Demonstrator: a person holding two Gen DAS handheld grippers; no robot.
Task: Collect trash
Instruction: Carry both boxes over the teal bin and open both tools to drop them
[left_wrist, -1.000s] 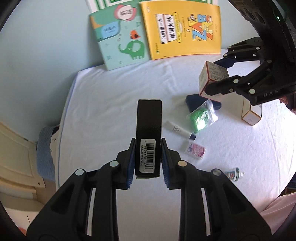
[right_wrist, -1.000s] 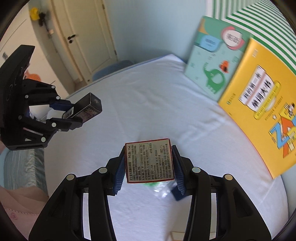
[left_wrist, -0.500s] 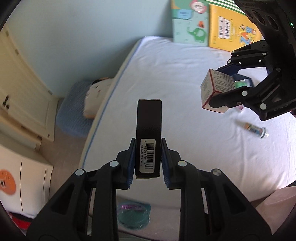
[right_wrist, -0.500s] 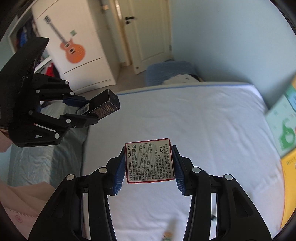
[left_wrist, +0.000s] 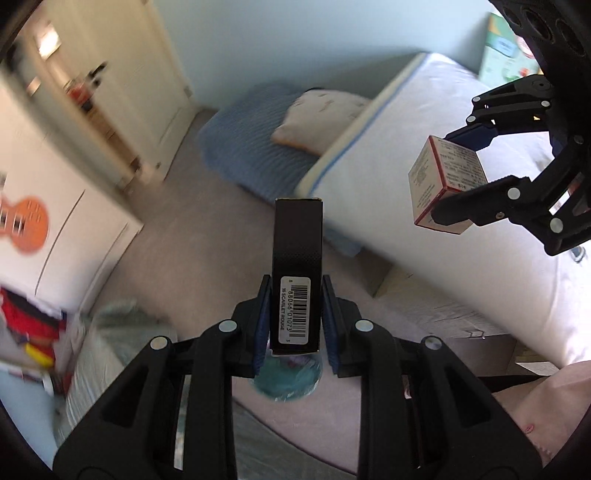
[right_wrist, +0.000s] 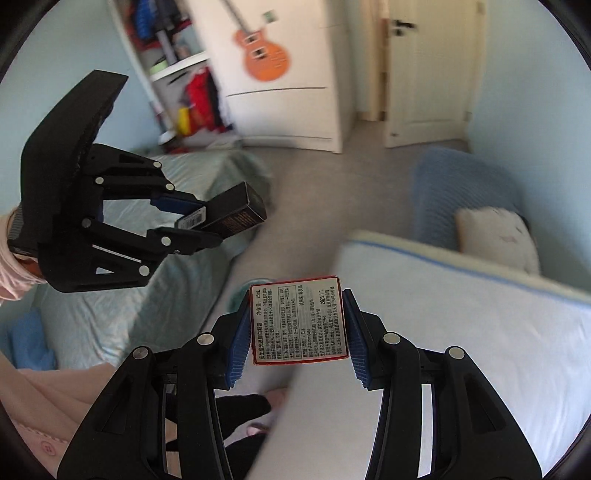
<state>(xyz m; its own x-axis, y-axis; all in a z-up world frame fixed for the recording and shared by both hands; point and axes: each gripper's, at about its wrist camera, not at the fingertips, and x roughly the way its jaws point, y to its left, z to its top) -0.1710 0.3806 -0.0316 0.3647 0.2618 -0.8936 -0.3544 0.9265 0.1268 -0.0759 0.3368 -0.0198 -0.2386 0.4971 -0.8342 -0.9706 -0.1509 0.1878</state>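
My left gripper (left_wrist: 295, 291) is shut on a long black box (left_wrist: 297, 258) with a barcode label, held in the air over the floor. Below it a teal round bin (left_wrist: 286, 382) shows on the floor, mostly hidden by the box and fingers. My right gripper (right_wrist: 297, 325) is shut on a white box with red edges and printed text (right_wrist: 299, 325), held above the bed's edge. In the left wrist view the right gripper (left_wrist: 461, 173) and white box (left_wrist: 441, 184) are at the right. In the right wrist view the left gripper (right_wrist: 192, 229) holds the black box (right_wrist: 229, 214) at the left.
A white bed (left_wrist: 424, 155) fills the right side. A blue cushion (left_wrist: 255, 147) with a pale pillow (left_wrist: 317, 118) lies on the floor beside it. A white wardrobe with a guitar sticker (right_wrist: 264, 48), a door (right_wrist: 424, 66) and a light green bedspread (right_wrist: 155, 288) are around.
Both grippers have swung left, away from the bed's top toward the floor and room, each still holding its box. The books and scattered items have left view; the teal bin now lies under the left gripper.
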